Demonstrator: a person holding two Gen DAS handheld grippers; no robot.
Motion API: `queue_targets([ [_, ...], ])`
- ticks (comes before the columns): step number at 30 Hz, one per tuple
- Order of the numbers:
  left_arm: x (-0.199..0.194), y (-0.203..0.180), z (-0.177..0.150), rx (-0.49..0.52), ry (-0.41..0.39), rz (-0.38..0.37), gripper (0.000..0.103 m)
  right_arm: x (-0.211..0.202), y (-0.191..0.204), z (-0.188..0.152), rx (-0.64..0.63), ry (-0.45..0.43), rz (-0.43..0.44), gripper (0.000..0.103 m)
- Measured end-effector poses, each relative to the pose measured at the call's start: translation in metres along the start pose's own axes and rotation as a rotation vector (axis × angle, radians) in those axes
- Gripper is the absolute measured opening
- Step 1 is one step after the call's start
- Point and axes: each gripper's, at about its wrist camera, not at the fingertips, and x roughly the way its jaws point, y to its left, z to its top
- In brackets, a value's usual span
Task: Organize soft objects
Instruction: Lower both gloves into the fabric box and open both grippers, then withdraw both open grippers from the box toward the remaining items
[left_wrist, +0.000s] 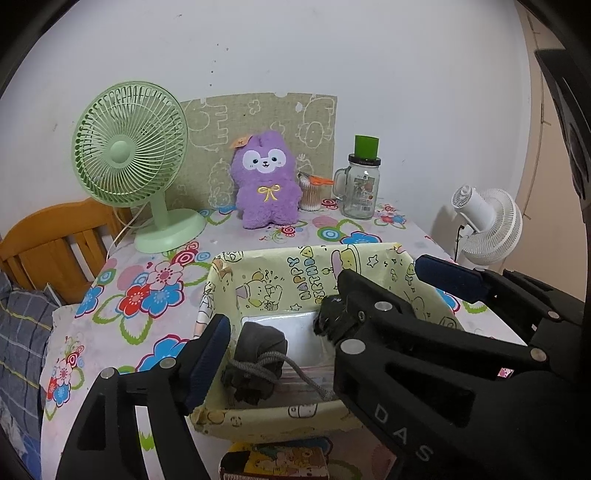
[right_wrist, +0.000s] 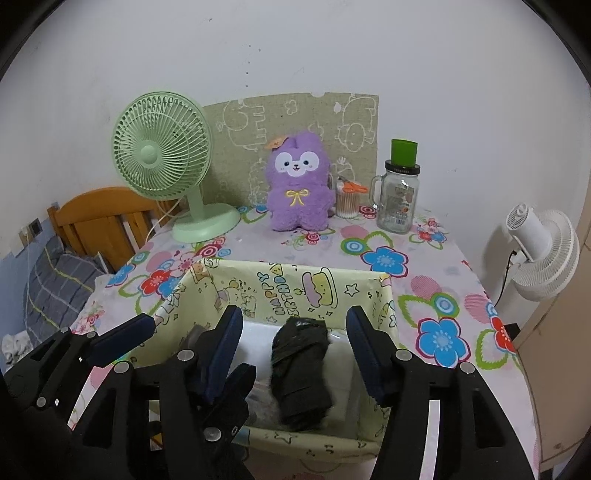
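A yellow birthday-print box stands at the near side of the flowered table. Inside it on the left lies a rolled grey cloth with a cord. My left gripper hangs open around it, its pads clear of the cloth. A rolled black cloth lies in the box on the right, between the blue pads of my right gripper, which stands open with gaps on both sides. The two grippers sit side by side, and their inner fingers overlap. A purple plush sits upright at the back.
At the back stand a green fan, a swab pot with orange scissors and a glass mug jar. A white fan stands beyond the table's right edge, a wooden bed frame to the left. A cartoon-print box sits nearest me.
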Motion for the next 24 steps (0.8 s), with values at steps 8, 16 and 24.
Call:
queue_targets([
  [8, -0.015, -0.003, -0.003, 0.003, -0.015, -0.007, 0.080, -0.019, 0.000, -0.002, 0.011, -0.016, -0.006, 0.072],
  [16, -0.035, -0.008, -0.005, 0.003, -0.041, -0.018, 0.081, -0.043, 0.000, -0.006, 0.012, -0.044, -0.021, 0.079],
  [24, -0.053, -0.015, -0.007, 0.008, -0.066, -0.031, 0.087, -0.066, 0.001, -0.009, 0.008, -0.069, -0.039, 0.080],
])
